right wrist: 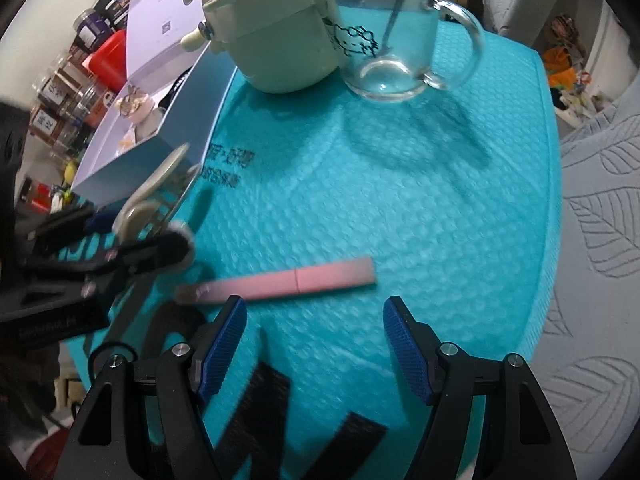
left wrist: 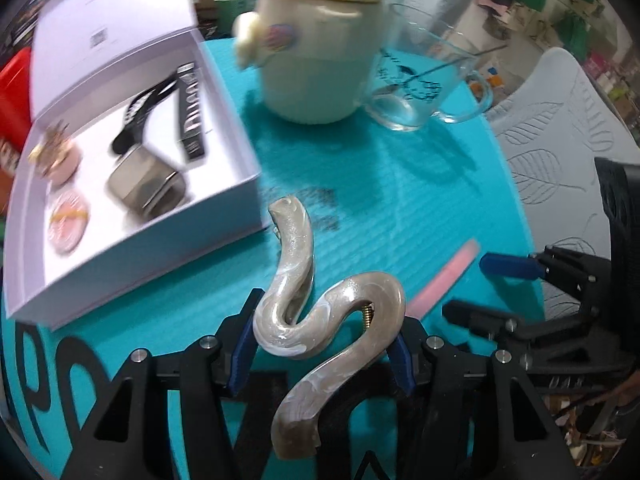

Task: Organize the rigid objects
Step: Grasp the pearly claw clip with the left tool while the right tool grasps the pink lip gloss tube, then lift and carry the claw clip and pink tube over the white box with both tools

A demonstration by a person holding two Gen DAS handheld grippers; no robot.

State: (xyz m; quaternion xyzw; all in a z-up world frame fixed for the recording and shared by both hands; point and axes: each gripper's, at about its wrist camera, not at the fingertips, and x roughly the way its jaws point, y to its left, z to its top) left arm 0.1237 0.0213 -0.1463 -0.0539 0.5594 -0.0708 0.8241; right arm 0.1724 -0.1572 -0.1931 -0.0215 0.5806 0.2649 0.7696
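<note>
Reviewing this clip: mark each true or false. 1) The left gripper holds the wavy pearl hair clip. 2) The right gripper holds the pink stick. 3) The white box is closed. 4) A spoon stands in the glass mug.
1) True: the left gripper is shut on the hair clip.
2) False: the right gripper is open and empty; the pink stick lies on the teal mat.
3) False: the white box is open, items inside.
4) True: a spoon leans in the glass mug.
</note>
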